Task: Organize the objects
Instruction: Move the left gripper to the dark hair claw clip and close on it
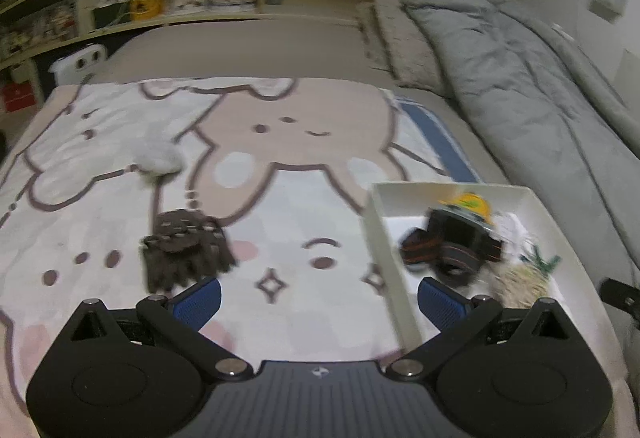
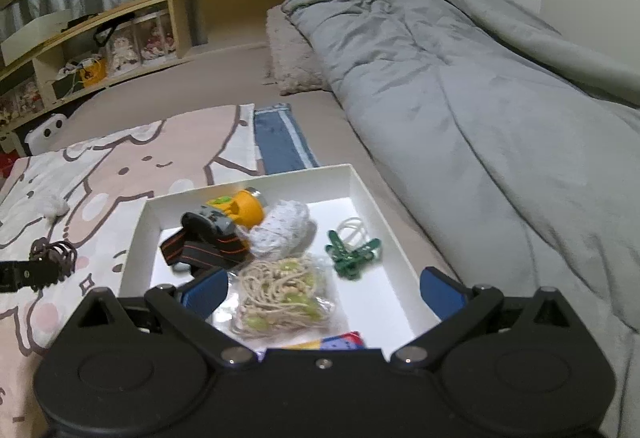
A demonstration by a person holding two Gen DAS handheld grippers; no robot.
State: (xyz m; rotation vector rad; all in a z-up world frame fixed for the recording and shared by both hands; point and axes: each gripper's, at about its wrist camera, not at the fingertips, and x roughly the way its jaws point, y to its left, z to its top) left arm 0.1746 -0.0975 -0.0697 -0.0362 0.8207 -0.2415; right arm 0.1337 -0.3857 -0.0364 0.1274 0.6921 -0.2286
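Left wrist view: brown tangled item [image 1: 184, 250] on cartoon blanket [image 1: 280, 302], just ahead-left of wide-open, empty left gripper [image 1: 318, 296]; white box [image 1: 378, 234] to its right; right gripper [image 2: 322, 292], also spread and empty, over box contents, farther away

The room was dim around me. My left view smeared with motion blur, especially the white box [image 1: 456, 194] at four o'clock; edges bowed, corners blacked out.
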